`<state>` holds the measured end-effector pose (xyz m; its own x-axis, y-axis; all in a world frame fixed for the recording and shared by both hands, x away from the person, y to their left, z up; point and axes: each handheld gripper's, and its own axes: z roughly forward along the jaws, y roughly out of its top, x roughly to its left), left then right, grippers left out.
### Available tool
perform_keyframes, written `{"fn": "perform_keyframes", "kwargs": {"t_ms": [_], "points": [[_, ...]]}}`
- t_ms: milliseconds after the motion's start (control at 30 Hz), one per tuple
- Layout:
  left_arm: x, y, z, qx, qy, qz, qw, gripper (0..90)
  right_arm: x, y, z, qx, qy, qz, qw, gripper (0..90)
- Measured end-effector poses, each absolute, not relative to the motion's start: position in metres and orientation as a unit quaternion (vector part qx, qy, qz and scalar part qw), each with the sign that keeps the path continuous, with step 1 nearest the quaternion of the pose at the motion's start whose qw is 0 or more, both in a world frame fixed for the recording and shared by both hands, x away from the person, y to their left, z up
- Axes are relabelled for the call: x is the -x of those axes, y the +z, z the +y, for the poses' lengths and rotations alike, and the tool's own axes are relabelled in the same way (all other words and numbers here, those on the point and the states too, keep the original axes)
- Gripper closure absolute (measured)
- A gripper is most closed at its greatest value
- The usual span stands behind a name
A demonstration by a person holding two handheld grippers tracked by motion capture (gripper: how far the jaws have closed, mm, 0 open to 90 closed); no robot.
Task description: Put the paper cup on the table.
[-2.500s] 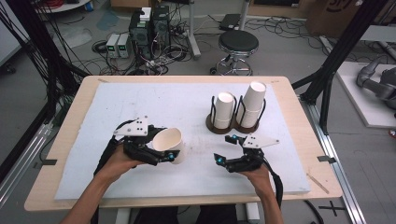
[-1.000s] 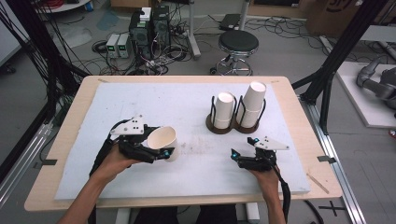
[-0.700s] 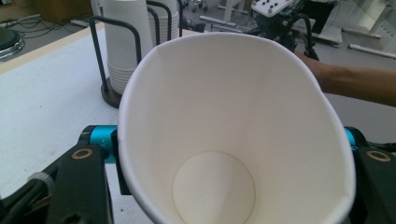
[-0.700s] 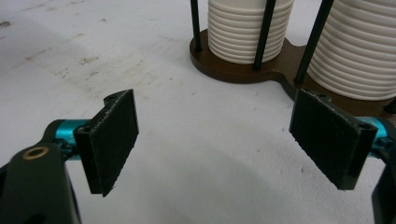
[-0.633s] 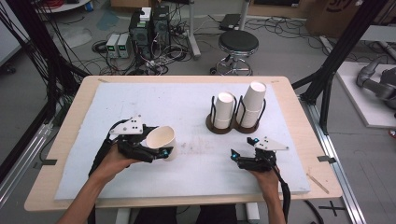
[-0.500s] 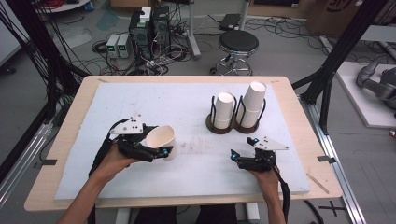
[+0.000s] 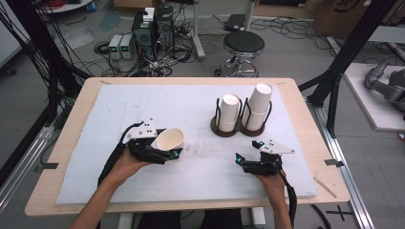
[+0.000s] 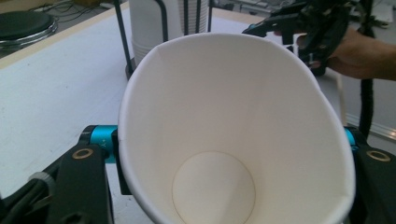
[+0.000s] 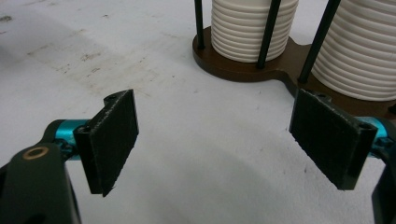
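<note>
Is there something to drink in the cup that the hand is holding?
No, the left gripper view looks straight into the cup, and its white bottom is bare and dry.

My high camera sits above the near edge of the table (image 7: 90, 95), looking forward and down; both forearms enter from the bottom, floor clutter beyond. My left gripper camera looks along the left gripper (image 8: 224, 186), very close into a tilted paper cup (image 8: 233, 140), facing across the table toward the right gripper (image 8: 308, 28). My right gripper camera rides low over the white mat (image 9: 187, 140), close, facing the cup rack (image 9: 261, 65). All three views share that rack (image 7: 239, 126) and mat.
</note>
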<state>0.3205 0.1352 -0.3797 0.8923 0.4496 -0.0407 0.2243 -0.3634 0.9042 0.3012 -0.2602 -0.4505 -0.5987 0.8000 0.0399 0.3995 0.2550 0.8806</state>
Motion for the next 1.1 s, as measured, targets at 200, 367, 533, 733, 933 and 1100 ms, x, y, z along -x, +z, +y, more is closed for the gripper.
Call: {"fn": "perform_keyframes", "kwargs": {"t_ms": [200,367,533,733,933,1100], "points": [[-0.327,-0.391,0.125,-0.825,0.105,0.218,0.511,32.3,-0.301,-0.450,-0.261,-0.393,0.469,0.761,0.213,16.2],[-0.329,-0.399,0.117,-0.827,0.115,0.225,0.502,32.2,-0.301,-0.450,-0.261,-0.391,0.468,0.763,0.213,16.2],[-0.332,-0.404,0.109,-0.827,0.128,0.234,0.495,32.2,-0.302,-0.451,-0.261,-0.392,0.467,0.763,0.213,16.2],[-0.336,-0.411,0.101,-0.831,0.139,0.240,0.482,32.1,-0.302,-0.451,-0.261,-0.391,0.469,0.763,0.212,16.2],[-0.337,-0.418,0.095,-0.831,0.143,0.243,0.479,31.8,-0.303,-0.451,-0.261,-0.392,0.468,0.763,0.211,16.2],[-0.339,-0.421,0.094,-0.835,0.144,0.242,0.473,31.6,-0.303,-0.451,-0.261,-0.391,0.466,0.765,0.211,16.2]]}}
